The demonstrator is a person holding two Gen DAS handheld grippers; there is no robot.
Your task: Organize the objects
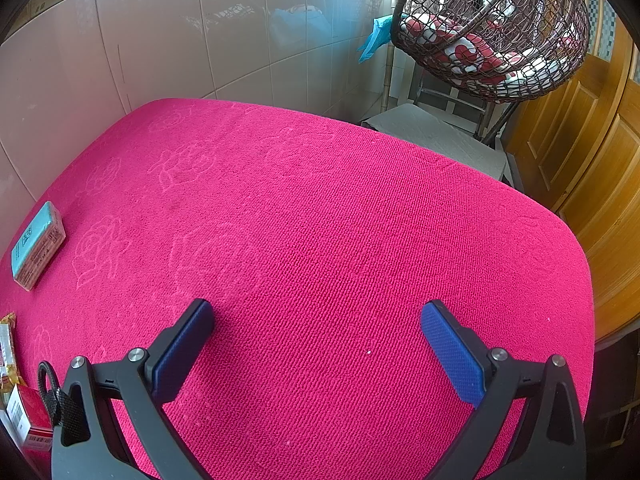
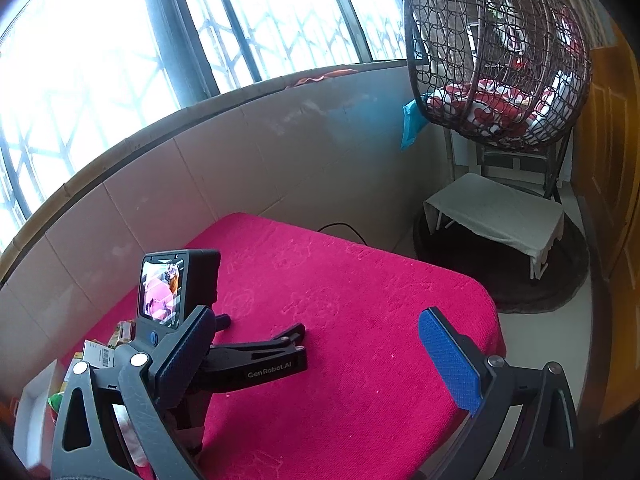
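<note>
A teal and tan box [image 1: 38, 246] lies on the pink cloth-covered table [image 1: 320, 220] at the far left. A red box [image 1: 30, 420] and a yellow snack packet [image 1: 8, 352] sit at the lower left edge. My left gripper [image 1: 316, 344] is open and empty, low over the middle of the table. My right gripper [image 2: 316, 356] is open and empty, held higher over the table [image 2: 360, 300]. In the right wrist view the left gripper [image 2: 240, 356] with its camera screen is seen from the side, with several boxes and packets [image 2: 104, 348] behind it, partly hidden.
A tiled wall [image 1: 180, 40] borders the table's far and left sides. A wicker hanging chair [image 1: 492, 28] with a red-and-white cushion and a small cloth-covered stool [image 2: 496, 212] stand beyond the table's far right corner. Wooden doors [image 1: 592, 140] line the right.
</note>
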